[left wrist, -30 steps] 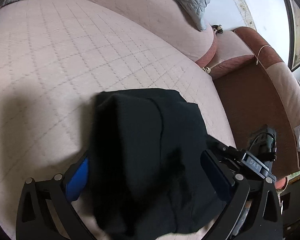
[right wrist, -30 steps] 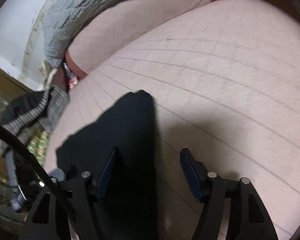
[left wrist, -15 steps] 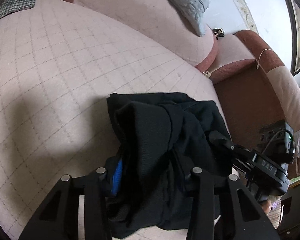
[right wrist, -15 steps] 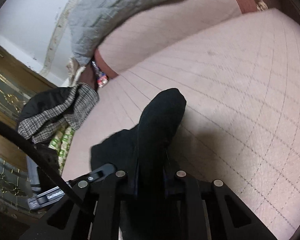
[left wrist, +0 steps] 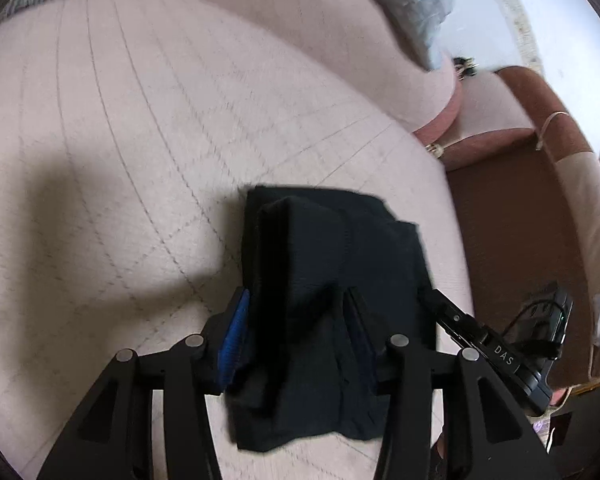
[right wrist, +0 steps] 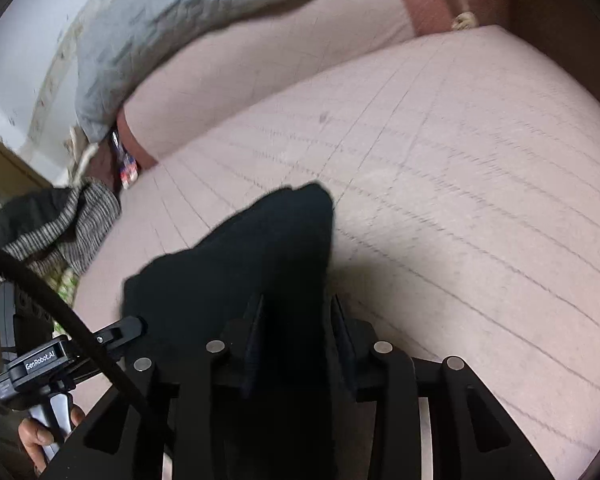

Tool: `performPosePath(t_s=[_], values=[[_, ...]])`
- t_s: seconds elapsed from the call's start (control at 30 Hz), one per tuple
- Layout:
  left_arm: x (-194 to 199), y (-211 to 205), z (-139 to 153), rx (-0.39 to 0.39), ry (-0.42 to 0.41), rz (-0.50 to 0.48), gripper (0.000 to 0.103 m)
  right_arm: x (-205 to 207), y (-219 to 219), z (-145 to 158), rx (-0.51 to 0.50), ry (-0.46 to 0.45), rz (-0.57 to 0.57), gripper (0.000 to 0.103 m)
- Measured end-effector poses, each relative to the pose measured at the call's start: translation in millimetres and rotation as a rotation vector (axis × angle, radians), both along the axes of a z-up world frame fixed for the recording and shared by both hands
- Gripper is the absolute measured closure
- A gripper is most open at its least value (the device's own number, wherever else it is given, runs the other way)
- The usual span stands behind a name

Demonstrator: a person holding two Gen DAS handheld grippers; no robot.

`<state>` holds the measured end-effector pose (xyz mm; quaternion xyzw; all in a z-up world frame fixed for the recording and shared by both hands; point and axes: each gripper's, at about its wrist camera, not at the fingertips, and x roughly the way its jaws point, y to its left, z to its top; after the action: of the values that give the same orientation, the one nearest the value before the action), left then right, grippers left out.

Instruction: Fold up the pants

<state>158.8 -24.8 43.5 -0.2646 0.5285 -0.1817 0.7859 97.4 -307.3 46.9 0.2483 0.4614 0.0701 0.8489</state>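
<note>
Left wrist view: the left claw is clenched on the folded black pants – they lie on the pink quilted couch

Right wrist view: the right claw grips the pants' other edge – fingers pinching the cloth

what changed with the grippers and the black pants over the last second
Both the left gripper and the right gripper were open a second ago with the folded black fabric pants between their fingers; both then closed on the cloth and now grip it, the left a little wider than half a second ago. The pants stayed on the pink quilted sofa seat, and the grey cushion stayed behind.
</note>
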Motion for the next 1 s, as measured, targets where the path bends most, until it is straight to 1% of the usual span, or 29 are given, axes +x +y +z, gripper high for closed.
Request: performPosePath(t_s=[0.03, 0.1, 0.17, 0.23, 0.3, 0.37, 0.43, 0.5, 0.57, 0.67, 0.77, 0.8, 0.9, 0.93, 1.0], values=[[-4, 3, 11, -0.003, -0.031, -0.001, 0.057, -10, -4, 9, -0.003, -0.036, -0.007, 0.065], [-9, 5, 29, -0.022, -0.085, 0.0, 0.052, -32, -8, 27, 0.021, -0.11, -0.011, 0.065], [-8, 2, 44, -0.052, -0.133, -0.001, 0.044, -52, -8, 37, 0.067, -0.153, 0.005, 0.064], [-1, -8, 49, -0.073, -0.152, -0.024, 0.039, -73, -3, 41, 0.106, -0.175, 0.027, 0.064], [12, -22, 41, -0.065, -0.139, -0.043, 0.038, -84, 9, 37, 0.122, -0.176, 0.063, 0.064], [21, -28, 24, -0.03, -0.101, -0.049, 0.038, -83, 30, 30, 0.092, -0.154, 0.104, 0.065], [32, -32, 5, 0.002, -0.049, -0.037, 0.038, -83, 36, 13, 0.053, -0.111, 0.113, 0.065], [35, -34, -8, 0.017, -0.027, -0.035, 0.039, -81, 36, -6, 0.044, -0.081, 0.11, 0.064], [34, -36, -7, 0.039, -0.046, -0.049, 0.038, -78, 33, -16, 0.047, -0.073, 0.105, 0.064], [28, -39, 5, 0.094, -0.066, -0.081, 0.038, -74, 36, -10, 0.045, -0.085, 0.114, 0.063], [5, -32, 26, 0.159, -0.099, -0.084, 0.038, -81, 34, 6, 0.026, -0.125, 0.109, 0.056], [-12, -29, 37, 0.207, -0.123, -0.071, 0.038, -83, 35, 9, 0.015, -0.133, 0.104, 0.054], [-59, -20, 57, 0.307, -0.198, -0.053, 0.034, -100, 38, 17, 0.002, -0.154, 0.088, 0.053], [-79, -18, 64, 0.353, -0.225, -0.041, 0.032, -106, 39, 17, 0.0, -0.153, 0.082, 0.053], [-109, -14, 70, 0.416, -0.249, -0.013, 0.03, -114, 42, 18, -0.003, -0.144, 0.061, 0.052]])
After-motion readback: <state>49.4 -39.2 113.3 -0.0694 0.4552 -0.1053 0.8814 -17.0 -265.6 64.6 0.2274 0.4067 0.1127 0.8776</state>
